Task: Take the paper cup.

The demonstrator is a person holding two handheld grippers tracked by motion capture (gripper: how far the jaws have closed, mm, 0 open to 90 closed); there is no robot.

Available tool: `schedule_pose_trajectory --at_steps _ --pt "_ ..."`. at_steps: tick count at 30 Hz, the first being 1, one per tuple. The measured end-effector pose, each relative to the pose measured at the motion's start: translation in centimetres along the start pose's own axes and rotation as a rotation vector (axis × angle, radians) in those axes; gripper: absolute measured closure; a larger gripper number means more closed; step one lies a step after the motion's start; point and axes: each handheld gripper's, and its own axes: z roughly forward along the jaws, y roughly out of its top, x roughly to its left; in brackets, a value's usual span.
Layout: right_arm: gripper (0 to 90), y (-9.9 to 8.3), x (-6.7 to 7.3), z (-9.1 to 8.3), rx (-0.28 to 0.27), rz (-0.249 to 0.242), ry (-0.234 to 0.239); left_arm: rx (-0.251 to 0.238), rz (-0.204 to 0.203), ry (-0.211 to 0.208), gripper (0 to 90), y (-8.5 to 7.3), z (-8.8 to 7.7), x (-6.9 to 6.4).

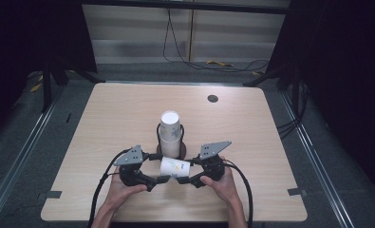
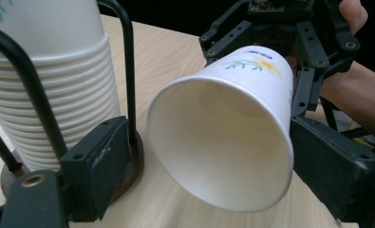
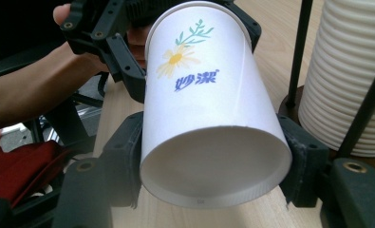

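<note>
A single cup lies on its side between my left hand-held gripper and my right hand-held gripper, near the front edge of the tabletop. Its mouth faces my left, its base my right. Directly behind it stands the cup stack, upright inside a wire holder at the tabletop's centre. A small round port sits far back, to the right.

A paper cup is lying on its side, its open mouth facing the camera, between the left gripper's black jaws. The right gripper is clamping its far end. A cup stack is standing in a wire holder at left.
</note>
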Motion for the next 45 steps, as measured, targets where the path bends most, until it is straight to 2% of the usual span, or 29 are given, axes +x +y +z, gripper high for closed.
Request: schedule_pose_trajectory --at_steps 4,5,7,10,28,37,42,45 --pt "35.4 0.06 0.03 0.05 -0.001 -0.005 0.006 0.0 0.002 -0.014 13.7 -0.02 0.17 0.0" --pt "35.4 0.12 0.08 0.1 -0.001 -0.007 0.012 -0.006 -0.001 -0.033 15.1 -0.04 0.3 -0.03" --pt "35.4 0.19 0.1 0.14 -0.009 -0.012 0.017 -0.004 0.001 -0.04 15.4 -0.04 0.44 -0.05" --pt "35.4 0.25 0.15 0.11 -0.013 -0.015 0.021 0.004 0.006 -0.039 15.9 -0.01 0.45 -0.07" --pt "35.4 0.34 0.3 0.08 -0.004 -0.03 0.036 0.01 0.018 -0.099 20.1 0.53 0.74 -0.1" --pt "34.4 0.37 0.31 0.08 -0.006 -0.036 0.043 0.005 0.026 -0.102 22.4 0.62 0.47 -0.12" --pt "27.4 0.4 0.35 0.19 -0.003 -0.034 0.01 -0.003 0.031 -0.106 25.9 0.71 0.35 -0.25" --pt "25.3 0.4 0.38 0.2 -0.004 -0.033 -0.004 0.001 0.033 -0.093 26.2 0.78 0.26 -0.32"
